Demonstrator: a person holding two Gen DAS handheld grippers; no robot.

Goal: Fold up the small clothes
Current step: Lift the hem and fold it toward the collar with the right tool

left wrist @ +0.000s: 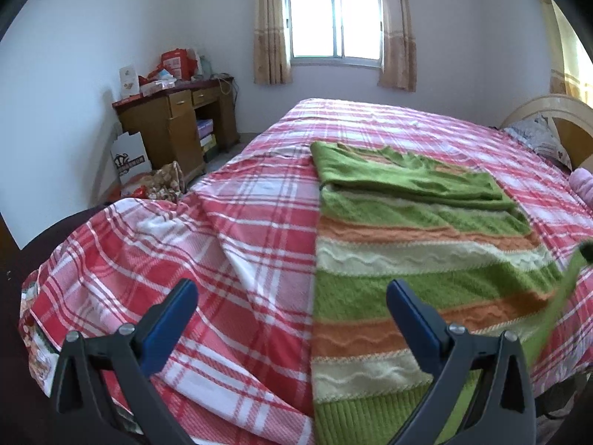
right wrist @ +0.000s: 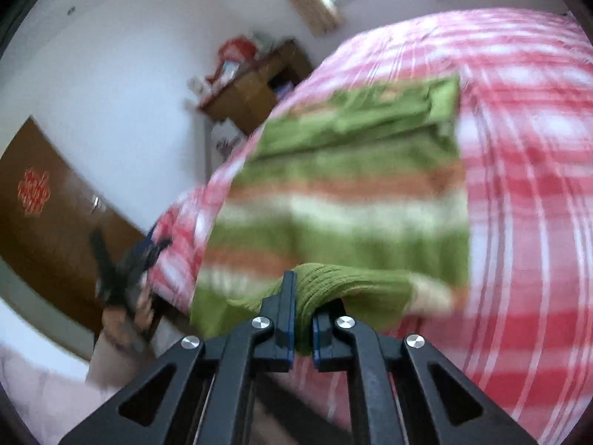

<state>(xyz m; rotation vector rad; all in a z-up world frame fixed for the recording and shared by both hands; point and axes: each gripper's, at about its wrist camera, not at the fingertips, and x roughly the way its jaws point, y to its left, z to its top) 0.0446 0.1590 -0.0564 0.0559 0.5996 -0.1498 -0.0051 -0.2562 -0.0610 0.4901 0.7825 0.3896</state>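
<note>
While the striped sweater (left wrist: 426,259) is lying flat on the right half of the plaid bedspread (left wrist: 229,244), its near ribbed hem is being pinched by the right gripper (right wrist: 304,326) — jaws closed down on a bunched wad of green knit, corner lifted off the bed. The left gripper (left wrist: 292,307) is being held spread wide, nothing between the blue pads (left wrist: 407,307), hanging above the near-left edge of the garment where knit meets bedspread.

Far end of the sweater is already being carried doubled — sleeves or upper part are lying folded across the chest as a plain green layer. Bottom section is not yet folded, judging from the layout.

Handling, as judged:
- Soft, thick knit — limp, no stiffness, so any lifted edge is going to sag between grip points.
- Light enough to be carried by one corner, but stretch is to be expected; pulling hard is likely being paid for with a skewed hem.
- Fuzzy surface is giving good friction against the pads; slip is unlikely.
- Ribbed hem is the firmest part, so that is where hold is best being taken — the opposite near-left hem corner is the obvious spot for the free tool, so both corners can be raised level and carried toward the far end.

Right wrist view is being blurred by motion, so fine detail there cannot be confirmed.
</note>
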